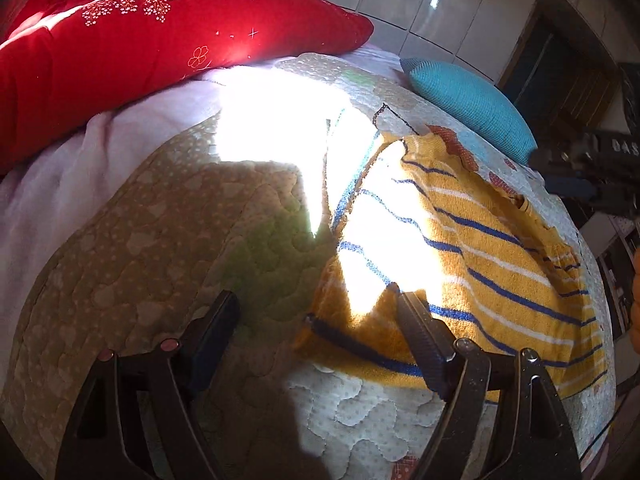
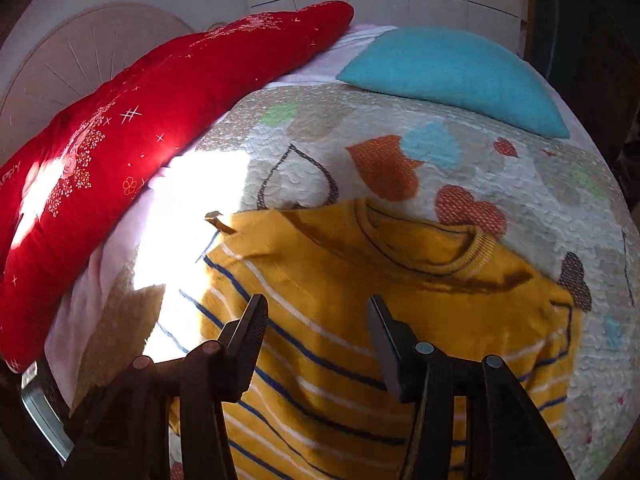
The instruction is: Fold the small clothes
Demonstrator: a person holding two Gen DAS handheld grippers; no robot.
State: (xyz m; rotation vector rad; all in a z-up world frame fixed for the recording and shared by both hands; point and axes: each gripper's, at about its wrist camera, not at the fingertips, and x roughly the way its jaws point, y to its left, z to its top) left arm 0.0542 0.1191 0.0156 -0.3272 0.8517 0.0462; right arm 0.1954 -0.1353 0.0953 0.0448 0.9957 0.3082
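Observation:
A small yellow sweater [image 2: 352, 280] with blue and white stripes lies flat on the quilted bedspread [image 2: 360, 120], collar toward the far side. In the left wrist view it [image 1: 480, 240] lies to the right, partly in bright sunlight. My left gripper [image 1: 316, 300] is open above the sweater's near left edge, its right finger [image 1: 420, 332] over the fabric and its left finger over bare quilt. My right gripper [image 2: 318, 308] is open and empty above the middle of the sweater.
A long red pillow [image 2: 140, 140] lies along the left side of the bed. A teal cushion [image 2: 452, 72] lies at the far right. A pale pink blanket [image 1: 80, 168] shows beside the quilt. A tiled wall [image 1: 440, 0] stands behind; dark furniture [image 1: 580, 100] stands to the right.

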